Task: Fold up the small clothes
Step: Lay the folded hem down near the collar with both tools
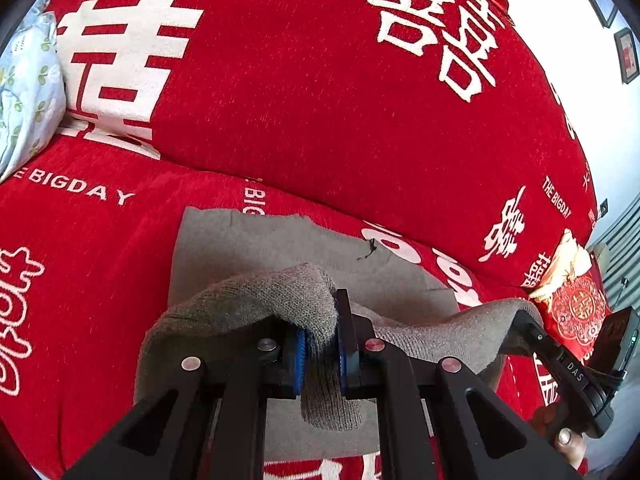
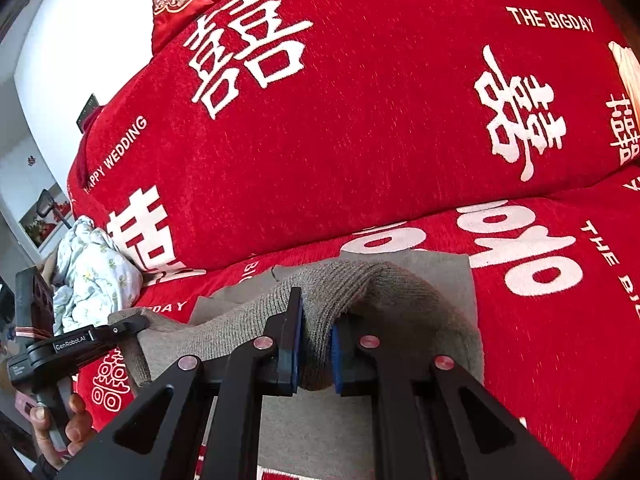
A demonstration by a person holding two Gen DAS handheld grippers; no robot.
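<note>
A coarse grey knit garment [image 1: 256,300] is shown on a fuzzy red chenille sofa cover [image 1: 320,100]; matt black plastic gripper fingers [image 2: 290,344] are seen.

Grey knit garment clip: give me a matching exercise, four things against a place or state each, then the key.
Things:
1. grey knit garment
2. left gripper
3. floral bundle
4. red sofa cover

States:
A. lying at the sofa's far left
B. printed with white characters
C. lifted edge pinched at two spots
D. shut on grey fabric

Pairs: 1-C, 2-D, 3-A, 4-B
</note>
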